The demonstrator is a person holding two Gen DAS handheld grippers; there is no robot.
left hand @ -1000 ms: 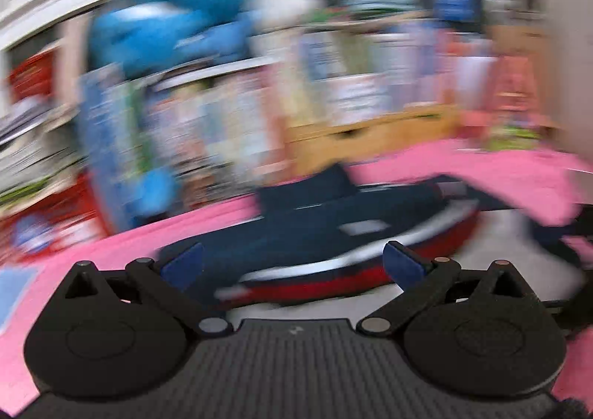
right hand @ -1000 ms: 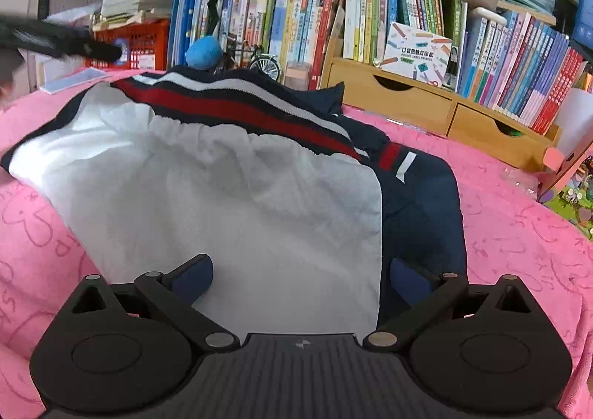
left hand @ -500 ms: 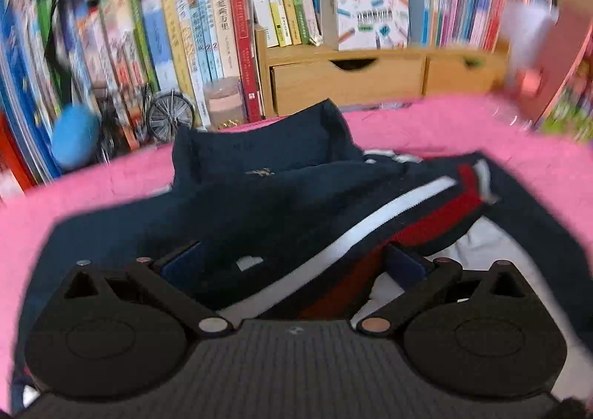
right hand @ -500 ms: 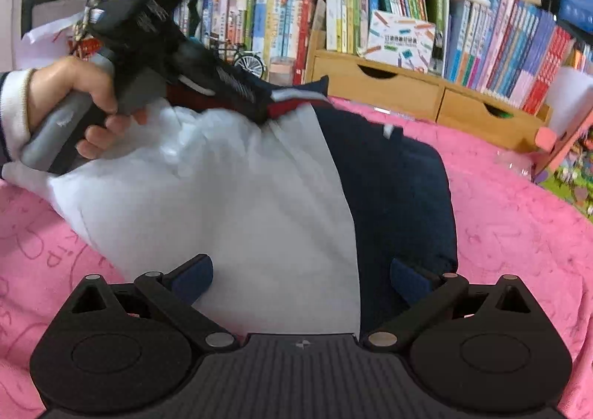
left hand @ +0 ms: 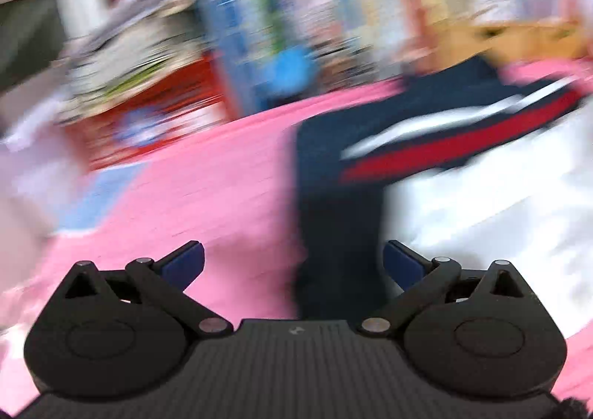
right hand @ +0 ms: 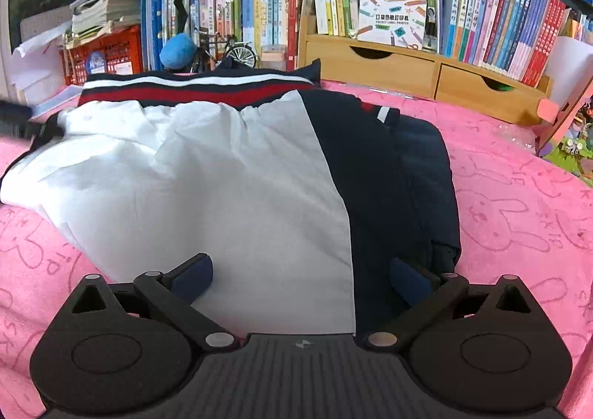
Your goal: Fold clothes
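A navy jacket with red and white stripes and a white lining [right hand: 229, 189] lies partly folded on the pink blanket [right hand: 519, 204]. Its navy side [right hand: 389, 181] is on the right and the striped band [right hand: 192, 89] runs along the far edge. My right gripper [right hand: 300, 278] hovers open just above the jacket's near edge, holding nothing. In the blurred left wrist view, my left gripper [left hand: 292, 263] is open and empty over the blanket [left hand: 207, 189], with a navy edge of the jacket [left hand: 337, 218] between its fingers and the lining [left hand: 500, 204] to the right.
Behind the blanket stands a bookshelf full of books [right hand: 274, 15], a wooden drawer unit [right hand: 426, 70], a red crate [right hand: 103, 55], a blue plush ball [right hand: 178, 50] and a small model bicycle [right hand: 237, 53]. A pink stand [right hand: 563, 111] sits at the right.
My left gripper has pulled back from the jacket's collar and swung left, out of the right wrist view. The striped upper part now lies folded flat over the lining. My right gripper has hardly moved.
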